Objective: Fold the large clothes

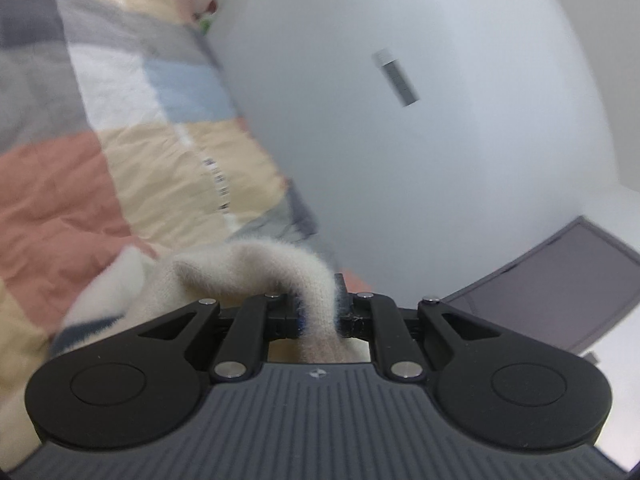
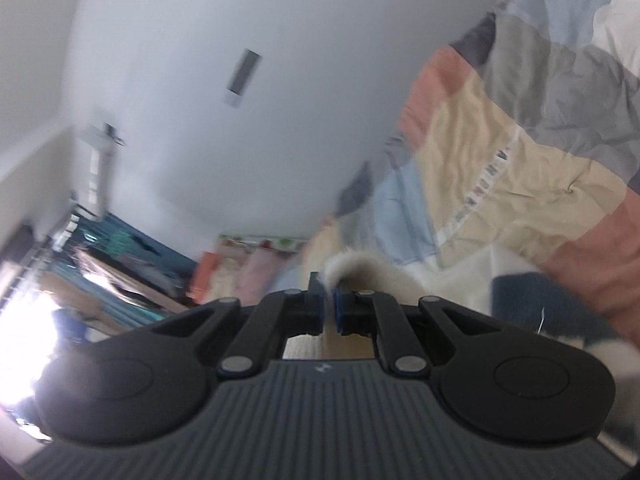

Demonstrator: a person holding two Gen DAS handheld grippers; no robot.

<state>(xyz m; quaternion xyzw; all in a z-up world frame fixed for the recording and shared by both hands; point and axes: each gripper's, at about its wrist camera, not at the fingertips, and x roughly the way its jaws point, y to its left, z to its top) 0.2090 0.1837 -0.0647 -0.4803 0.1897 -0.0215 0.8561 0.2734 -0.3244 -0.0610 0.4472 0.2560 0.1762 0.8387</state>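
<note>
1. Judging by its fuzzy nap, the cream knit garment (image 1: 256, 268) is soft, light and limp; it should drape and sag wherever it is not held, and its loose pile may creep out of a thin pinch.
2. The left tongs (image 1: 318, 308) are pressed together on a thick fold of it, which rises between the pads and arches away to the left.
3. The right tongs (image 2: 329, 306) are nearly shut, pinching only a thin cream edge; this grip looks the weaker one.
4. A dark blue band (image 2: 520, 296) shows on the garment in the right view; the rest trails low over the patchwork quilt (image 1: 120, 152) on the bed.
5. Best holds, I judge, are hems or corners, taken deep.
6. Around: a pale wall, a wall vent (image 1: 396, 78), a dark screen (image 1: 560, 284), and cluttered shelves (image 2: 120, 260) in the right view. Nothing appears to block the fold, though the rumpled quilt could snag the nap.
</note>
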